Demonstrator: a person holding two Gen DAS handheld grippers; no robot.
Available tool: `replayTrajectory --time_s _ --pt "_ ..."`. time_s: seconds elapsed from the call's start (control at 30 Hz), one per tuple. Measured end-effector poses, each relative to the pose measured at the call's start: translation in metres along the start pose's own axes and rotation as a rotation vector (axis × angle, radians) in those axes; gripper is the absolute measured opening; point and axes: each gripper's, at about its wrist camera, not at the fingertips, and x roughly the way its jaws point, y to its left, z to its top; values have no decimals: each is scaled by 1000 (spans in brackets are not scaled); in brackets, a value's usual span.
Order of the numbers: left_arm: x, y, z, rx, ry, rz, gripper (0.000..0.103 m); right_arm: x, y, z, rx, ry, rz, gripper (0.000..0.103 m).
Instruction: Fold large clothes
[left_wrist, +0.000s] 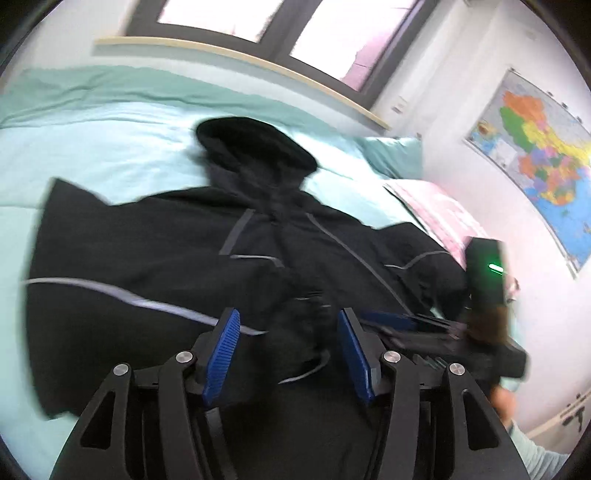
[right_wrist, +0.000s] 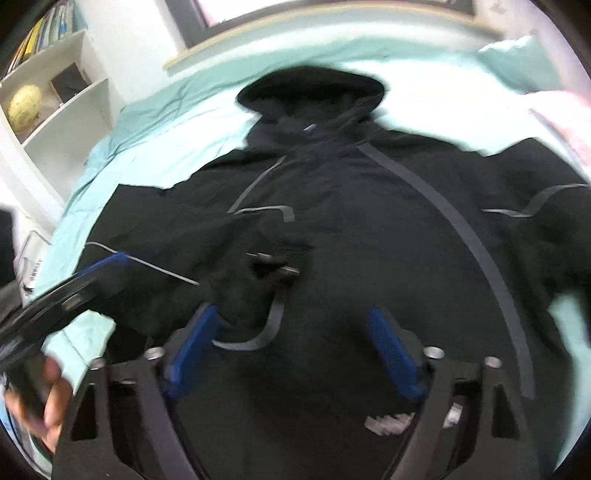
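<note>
A black hooded jacket (left_wrist: 147, 240) with grey seam stripes lies spread face up on the light teal bed (left_wrist: 92, 140), its hood (left_wrist: 255, 144) at the far end. My left gripper (left_wrist: 290, 332) hovers over the jacket's middle, blue pads apart, with a bunched sleeve cuff (left_wrist: 299, 321) lying loose between them. The right wrist view shows the same jacket (right_wrist: 369, 240) and cuff (right_wrist: 251, 295). My right gripper (right_wrist: 295, 332) stands open just above the fabric, its left pad close beside the cuff. Each gripper shows at the edge of the other's view, held by a hand (right_wrist: 55, 398).
A window and a wooden ledge run behind the bed. A teal pillow (left_wrist: 395, 155) and pink bedding (left_wrist: 436, 210) lie at the right, below a wall map (left_wrist: 535, 155). A white shelf (right_wrist: 55, 92) with books and a yellowish ball stands at the left.
</note>
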Motion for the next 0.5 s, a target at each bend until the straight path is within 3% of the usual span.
replayTrajectory --time_s 0.03,0.13,0.23,0.27,0.3,0.33,0.5 --pt "-8 7 -1 -5 -7 19 57 17 6 6 11 22 22 70" --pt "-31 29 -2 -7 -42 82 57 51 11 13 75 61 -21 71" --pt "-46 43 -4 -15 -61 119 57 75 8 13 168 105 33 69" --pt "-50 47 -4 -22 -67 141 57 78 10 13 160 99 21 65" --pt "-51 50 -3 -26 -73 153 57 77 17 15 122 76 15 45" --pt "-53 52 -1 -33 -86 168 57 74 22 17 94 62 12 37" --pt "-53 51 14 -41 -143 196 57 21 11 34 80 -84 -16 29"
